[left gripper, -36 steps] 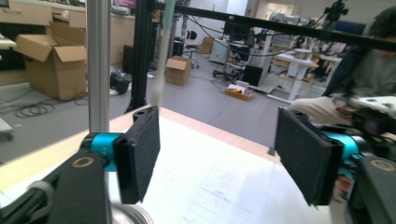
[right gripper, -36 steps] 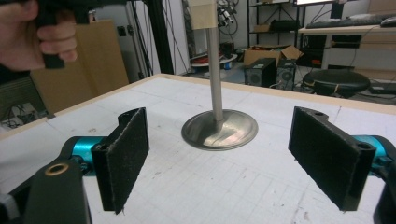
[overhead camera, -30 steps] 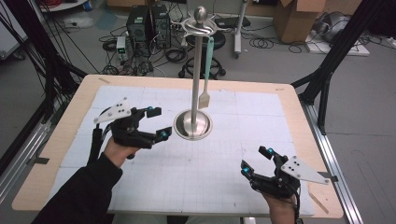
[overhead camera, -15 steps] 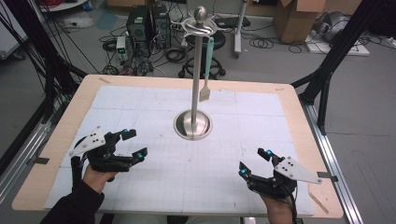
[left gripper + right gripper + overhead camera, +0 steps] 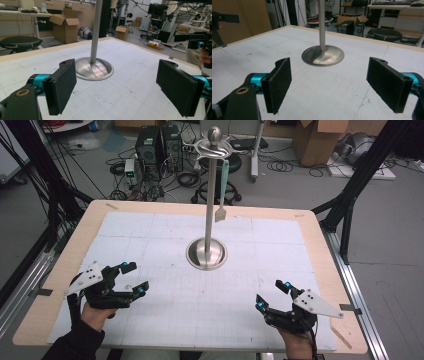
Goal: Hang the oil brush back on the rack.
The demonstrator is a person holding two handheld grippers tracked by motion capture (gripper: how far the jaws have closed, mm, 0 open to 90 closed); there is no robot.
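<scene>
**Both grippers idle and wide open; spatula hanging on stand**

Left gripper (image 5: 131, 279): sits at about 8 o'clock on the table (image 5: 320, 245), low over the white gridded mat (image 5: 150, 235), held by the person's left hand (image 5: 95, 312). Jaws spread wide, nothing between them. In the left gripper view, the two black pads (image 5: 61, 85) frame the stand's round base with bare mat between.

Right gripper (image 5: 272, 296): sits at about 4 o'clock, held from below by the person's right hand (image 5: 295, 345). Jaws likewise spread wide and empty. In the right gripper view the stand's base lies ahead, between the pads (image 5: 278, 82) and well beyond them.

Metal stand (image 5: 207, 253): upright at the table's centre, slightly toward 12 o'clock, well apart from both grippers. Round base flat on the mat; the pole rises to a hooked ring with a ball on top.

Spatula (image 5: 222, 190): hangs from the hooked ring on the stand's 3 o'clock side, pale green handle uppermost, blade down, clear of the mat and just beside the pole. Whether it touches the pole cannot be told.
</scene>
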